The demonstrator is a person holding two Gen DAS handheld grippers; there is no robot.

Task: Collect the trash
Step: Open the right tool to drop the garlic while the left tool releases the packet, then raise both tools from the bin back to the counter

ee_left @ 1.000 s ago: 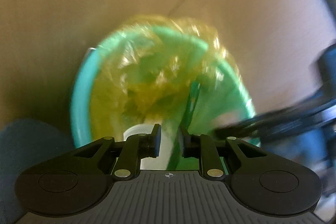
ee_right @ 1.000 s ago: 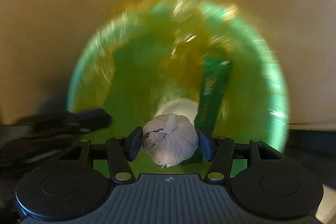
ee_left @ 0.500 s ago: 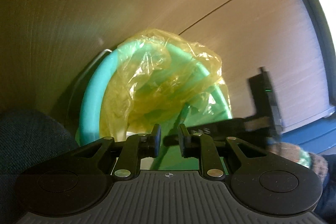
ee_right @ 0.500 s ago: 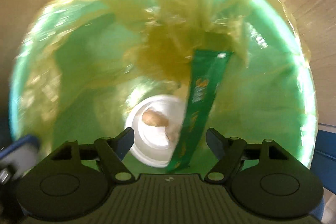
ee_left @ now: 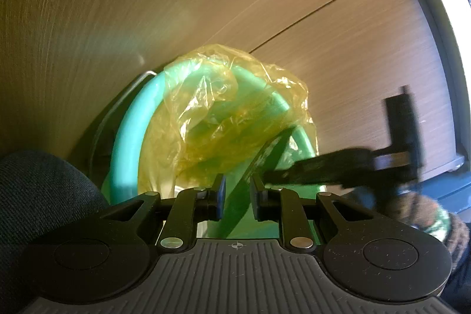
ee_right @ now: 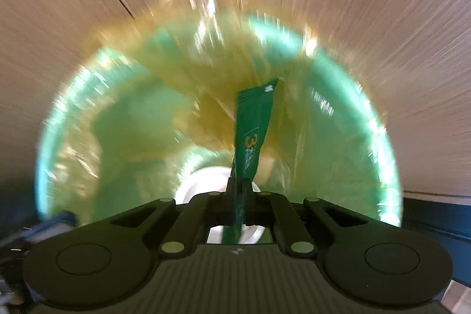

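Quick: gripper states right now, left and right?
Left hand-held gripper: jaws slightly apart; whether it grips anything cannot be told.
Right hand-held gripper: jaws just closed, shut on the green packet.

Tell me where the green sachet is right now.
In the right wrist view the green sachet stands upright inside the green bin, lined with a yellow bag, just above a white cup; the right gripper has just closed around its lower end.
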